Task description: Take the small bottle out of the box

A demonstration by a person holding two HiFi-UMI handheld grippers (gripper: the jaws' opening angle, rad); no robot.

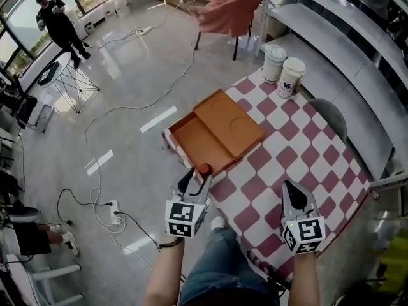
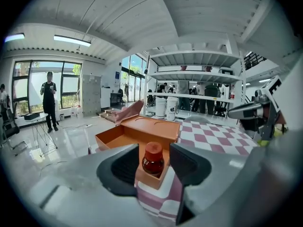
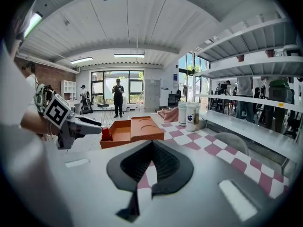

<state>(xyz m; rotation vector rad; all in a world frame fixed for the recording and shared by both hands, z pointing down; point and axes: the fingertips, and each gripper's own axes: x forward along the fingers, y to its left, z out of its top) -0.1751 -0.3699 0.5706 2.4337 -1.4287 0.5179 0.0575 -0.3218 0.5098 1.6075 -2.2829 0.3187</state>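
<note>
A small amber bottle [image 1: 204,169] with a red cap stands upright in the near corner of the open orange box [image 1: 205,146], at the table's left edge. My left gripper [image 1: 199,176] is open, one jaw on each side of the bottle [image 2: 153,159], and a gap shows on both sides in the left gripper view. The box [image 2: 137,132] lies open behind it, its lid folded flat. My right gripper [image 1: 294,193] hovers over the checked tablecloth to the right, shut and empty [image 3: 152,148]. The right gripper view shows the left gripper [image 3: 85,126] at the bottle [image 3: 106,134].
Two white lidded tubs [image 1: 274,62] [image 1: 291,76] stand at the table's far end. A grey chair [image 1: 331,116] sits by the right side, with metal shelving [image 1: 331,37] beyond. Cables and a power strip [image 1: 111,210] lie on the floor at left. A person [image 1: 57,24] stands far off.
</note>
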